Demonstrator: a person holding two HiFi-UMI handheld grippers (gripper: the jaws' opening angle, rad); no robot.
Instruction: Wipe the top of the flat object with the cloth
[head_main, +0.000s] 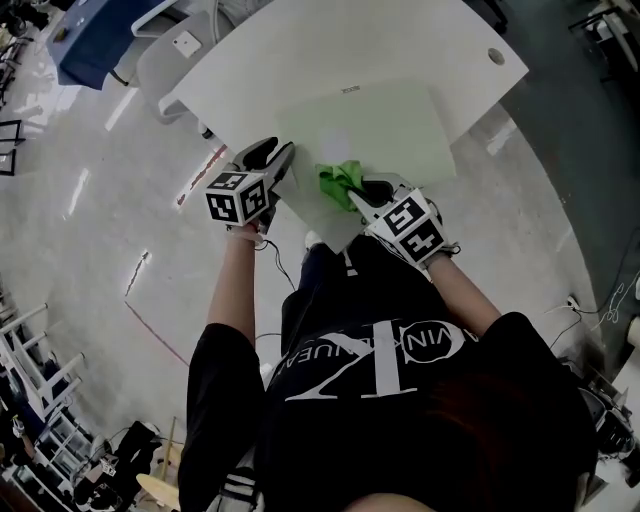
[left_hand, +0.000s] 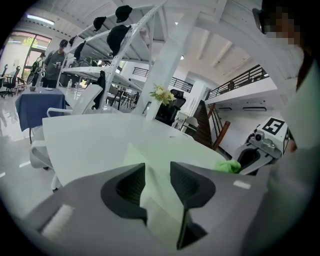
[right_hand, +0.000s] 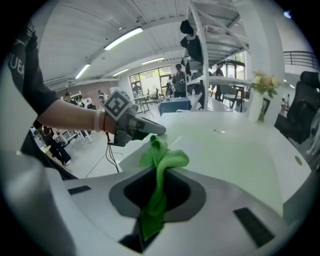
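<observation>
A pale green flat mat (head_main: 385, 120) lies on the white table (head_main: 300, 55), its near part reaching past the table's edge toward me. My left gripper (head_main: 285, 160) is at the mat's near-left edge. Its jaws stand apart with the thin mat (left_hand: 162, 150) running between them, and I see no pad pressing on it. My right gripper (head_main: 362, 195) is shut on a bright green cloth (head_main: 340, 180), whose bunched end rests on the mat's near part. From the right gripper view the cloth (right_hand: 162, 160) hangs pinched in the closed jaws, with the left gripper (right_hand: 155, 129) just beyond it.
A grey chair (head_main: 160, 65) and a blue-covered table (head_main: 95, 40) stand at the far left. The white table has a round cable hole (head_main: 497, 56) at its far right. A vase of flowers (left_hand: 161, 95) stands beyond the table. Racks and cables line the floor.
</observation>
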